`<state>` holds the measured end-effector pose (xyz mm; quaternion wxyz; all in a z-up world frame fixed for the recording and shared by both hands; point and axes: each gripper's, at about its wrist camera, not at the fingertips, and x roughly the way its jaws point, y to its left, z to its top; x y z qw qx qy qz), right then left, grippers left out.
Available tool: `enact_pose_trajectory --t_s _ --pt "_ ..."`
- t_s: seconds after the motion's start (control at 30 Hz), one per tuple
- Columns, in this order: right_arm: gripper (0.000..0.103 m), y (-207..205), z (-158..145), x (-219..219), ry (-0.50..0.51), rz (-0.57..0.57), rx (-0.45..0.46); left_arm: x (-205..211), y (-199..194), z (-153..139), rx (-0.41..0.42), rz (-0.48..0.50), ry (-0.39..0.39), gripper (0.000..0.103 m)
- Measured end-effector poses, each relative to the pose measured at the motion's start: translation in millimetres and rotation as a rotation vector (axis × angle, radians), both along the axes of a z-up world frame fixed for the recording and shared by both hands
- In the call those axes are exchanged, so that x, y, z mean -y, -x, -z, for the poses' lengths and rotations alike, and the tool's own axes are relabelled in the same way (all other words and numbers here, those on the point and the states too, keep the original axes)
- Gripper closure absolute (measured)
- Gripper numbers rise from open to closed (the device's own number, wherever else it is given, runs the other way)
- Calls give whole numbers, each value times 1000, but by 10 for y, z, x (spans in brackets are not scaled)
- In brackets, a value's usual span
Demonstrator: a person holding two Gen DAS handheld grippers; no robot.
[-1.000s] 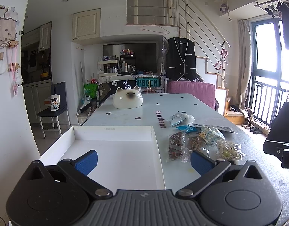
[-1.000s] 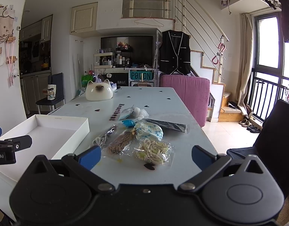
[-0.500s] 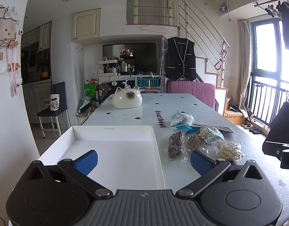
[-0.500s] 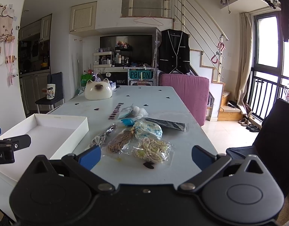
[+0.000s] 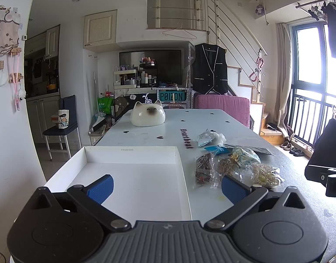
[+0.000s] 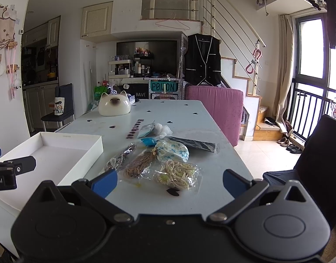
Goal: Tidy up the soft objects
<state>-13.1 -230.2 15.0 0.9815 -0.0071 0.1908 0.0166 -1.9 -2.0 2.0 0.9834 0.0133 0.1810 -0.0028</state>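
Note:
A shallow white tray (image 5: 132, 151) lies on the table's near left, also in the right wrist view (image 6: 95, 145). Right of it lie several clear bags of soft things: a dark bag (image 5: 204, 167), a brown cord bag (image 6: 138, 164), a cream cord bag (image 6: 176, 174), a blue-patterned pouch (image 6: 172, 150) and a bag with white fluff (image 6: 154, 129). My left gripper (image 5: 166, 186) is open and empty over the tray's near part. My right gripper (image 6: 169, 180) is open and empty just before the cream cord bag.
A white cat-face bowl (image 5: 147, 116) stands far back on the table. A flat black packet (image 6: 195, 145) lies behind the bags. A pink chair (image 6: 215, 107) stands at the table's right side and a dark chair (image 6: 314, 151) at the near right.
My right gripper has moved slightly forward toward the bags. My left gripper has barely moved.

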Motion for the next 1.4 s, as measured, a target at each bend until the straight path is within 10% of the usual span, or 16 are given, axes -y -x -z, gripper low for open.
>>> enact_pose_trajectory --t_s 1.4 --pt "0 -199 -27 10 -20 20 8 139 -256 4 -13 56 7 0"
